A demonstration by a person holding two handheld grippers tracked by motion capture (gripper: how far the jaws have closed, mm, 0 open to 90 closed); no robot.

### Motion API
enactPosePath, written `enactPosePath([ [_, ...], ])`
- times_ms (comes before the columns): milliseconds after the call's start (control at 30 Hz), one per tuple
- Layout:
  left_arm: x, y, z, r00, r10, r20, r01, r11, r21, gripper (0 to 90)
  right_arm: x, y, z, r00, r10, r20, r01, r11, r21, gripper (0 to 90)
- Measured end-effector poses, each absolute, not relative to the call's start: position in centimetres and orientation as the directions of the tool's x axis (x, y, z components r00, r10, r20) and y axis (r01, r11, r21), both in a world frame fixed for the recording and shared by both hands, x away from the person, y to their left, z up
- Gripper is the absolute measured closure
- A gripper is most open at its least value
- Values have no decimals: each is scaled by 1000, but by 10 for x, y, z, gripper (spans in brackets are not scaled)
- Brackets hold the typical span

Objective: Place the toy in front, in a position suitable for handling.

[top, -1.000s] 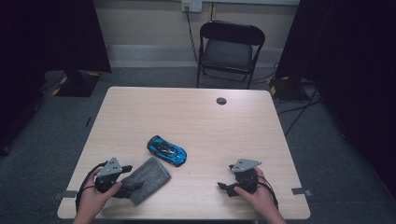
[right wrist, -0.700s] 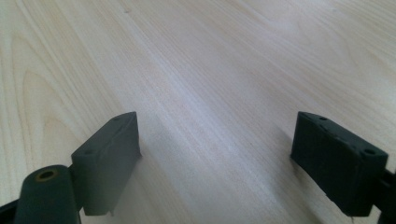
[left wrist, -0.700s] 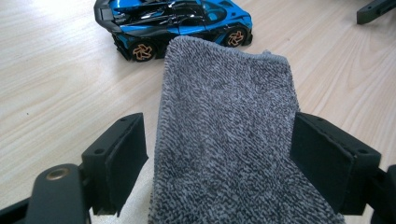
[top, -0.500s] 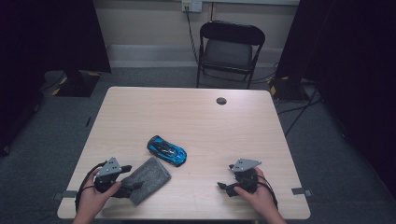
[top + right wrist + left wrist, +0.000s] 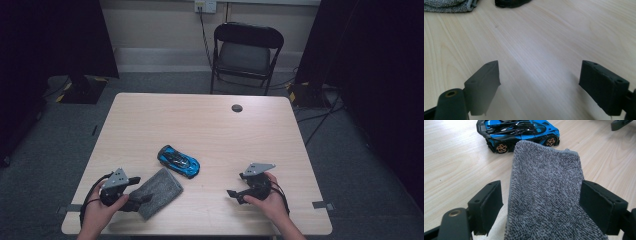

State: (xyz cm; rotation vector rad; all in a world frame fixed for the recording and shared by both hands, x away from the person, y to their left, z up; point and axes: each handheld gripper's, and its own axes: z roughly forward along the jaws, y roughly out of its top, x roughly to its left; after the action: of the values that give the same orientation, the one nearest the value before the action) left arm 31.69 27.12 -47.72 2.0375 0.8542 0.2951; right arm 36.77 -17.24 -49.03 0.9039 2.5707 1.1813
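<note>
grey cloth on pale wood table; folding chair behind, dark room.

I see almost no change: my left tool sits a shade further onto the grey cloth, nothing else shifts.

Surface: my light wood-grain square table | on it: blue toy sports car near the middle | folded grey terry cloth just left-front of car | small dark round disc well beyond car
</note>
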Motion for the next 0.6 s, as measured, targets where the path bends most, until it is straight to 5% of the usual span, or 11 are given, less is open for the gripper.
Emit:
enactPosePath([
  [600,318,270,-477,741,662,-114,455,-370,810,184,405,-95,-481,-860,501,94,400,549,734,147],
])
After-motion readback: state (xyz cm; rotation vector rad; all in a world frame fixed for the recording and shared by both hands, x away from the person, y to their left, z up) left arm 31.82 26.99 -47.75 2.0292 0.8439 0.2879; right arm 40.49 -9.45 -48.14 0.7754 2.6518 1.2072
